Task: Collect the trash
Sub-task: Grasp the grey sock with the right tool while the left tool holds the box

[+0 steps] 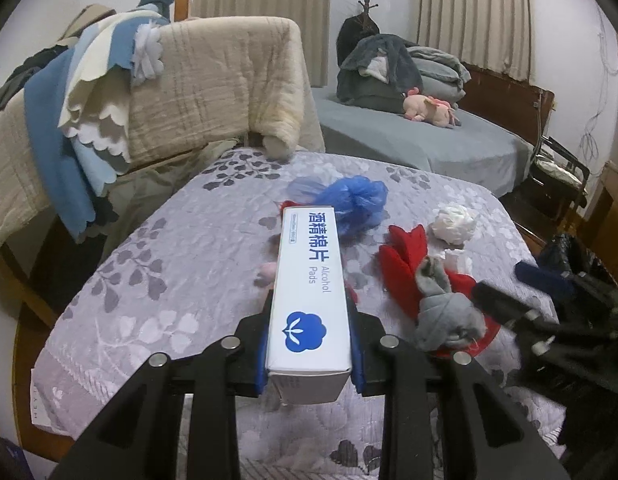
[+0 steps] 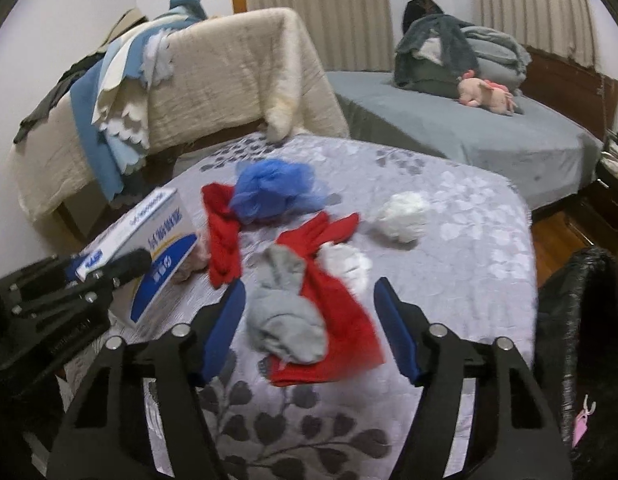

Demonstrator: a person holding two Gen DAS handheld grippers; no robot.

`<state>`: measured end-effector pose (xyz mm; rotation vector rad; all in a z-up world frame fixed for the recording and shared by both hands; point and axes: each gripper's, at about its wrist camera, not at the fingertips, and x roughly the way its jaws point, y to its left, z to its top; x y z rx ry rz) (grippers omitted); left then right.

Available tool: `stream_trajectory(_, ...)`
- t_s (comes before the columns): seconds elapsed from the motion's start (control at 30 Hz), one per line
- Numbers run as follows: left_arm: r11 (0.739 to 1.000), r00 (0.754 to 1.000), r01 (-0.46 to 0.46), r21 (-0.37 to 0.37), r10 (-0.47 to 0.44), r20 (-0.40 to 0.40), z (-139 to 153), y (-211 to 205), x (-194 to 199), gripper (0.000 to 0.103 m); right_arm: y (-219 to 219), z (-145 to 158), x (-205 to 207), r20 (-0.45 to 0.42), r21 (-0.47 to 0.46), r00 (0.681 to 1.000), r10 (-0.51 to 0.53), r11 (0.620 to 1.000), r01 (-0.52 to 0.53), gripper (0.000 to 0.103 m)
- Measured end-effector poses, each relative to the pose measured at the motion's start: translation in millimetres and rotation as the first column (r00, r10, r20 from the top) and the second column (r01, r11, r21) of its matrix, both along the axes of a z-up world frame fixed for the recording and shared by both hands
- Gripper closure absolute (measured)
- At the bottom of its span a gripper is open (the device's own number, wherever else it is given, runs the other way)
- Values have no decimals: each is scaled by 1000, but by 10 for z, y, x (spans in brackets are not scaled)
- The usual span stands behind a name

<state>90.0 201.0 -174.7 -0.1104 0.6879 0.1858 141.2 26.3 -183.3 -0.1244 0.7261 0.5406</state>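
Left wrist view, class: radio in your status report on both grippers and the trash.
Left gripper shut on box. Right gripper open above grey sock. Blue bag and white wad on the quilt.

Both wrist views look forward, close over the quilted bed [image 1: 157, 280].

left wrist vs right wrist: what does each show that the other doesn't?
Only the left wrist view: the top face of the alcohol pads box, printed "Alcohol Pads", clamped between the left gripper fingers; the right gripper blurred at the right edge.

Only the right wrist view: the right gripper open above the grey sock and red cloth; a pink tag on the black bag.

Both: blue plastic bag, white crumpled wad, floral bedspread, pink plush on the far bed.
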Motion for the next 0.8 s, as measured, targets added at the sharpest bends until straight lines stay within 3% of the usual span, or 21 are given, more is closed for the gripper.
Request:
stream_trajectory(0.33, 1000, 1000, 3, -22, -3, -1, -12, 55, -72, 73, 189, -274, -34, -54, -66, 998, 44, 997, -47, 63)
stream_trajectory(0.57, 1000, 1000, 10, -25, -10, 15, 41, 31, -61, 73, 164, -116, -47, -40, -52, 997, 68, 996, -70, 75)
stream_trajectory(0.8, 1000, 999, 20, -15, -20, 37, 165, -48, -68, 73, 69, 167, -108, 0, -13, 997, 72, 997, -72, 75)
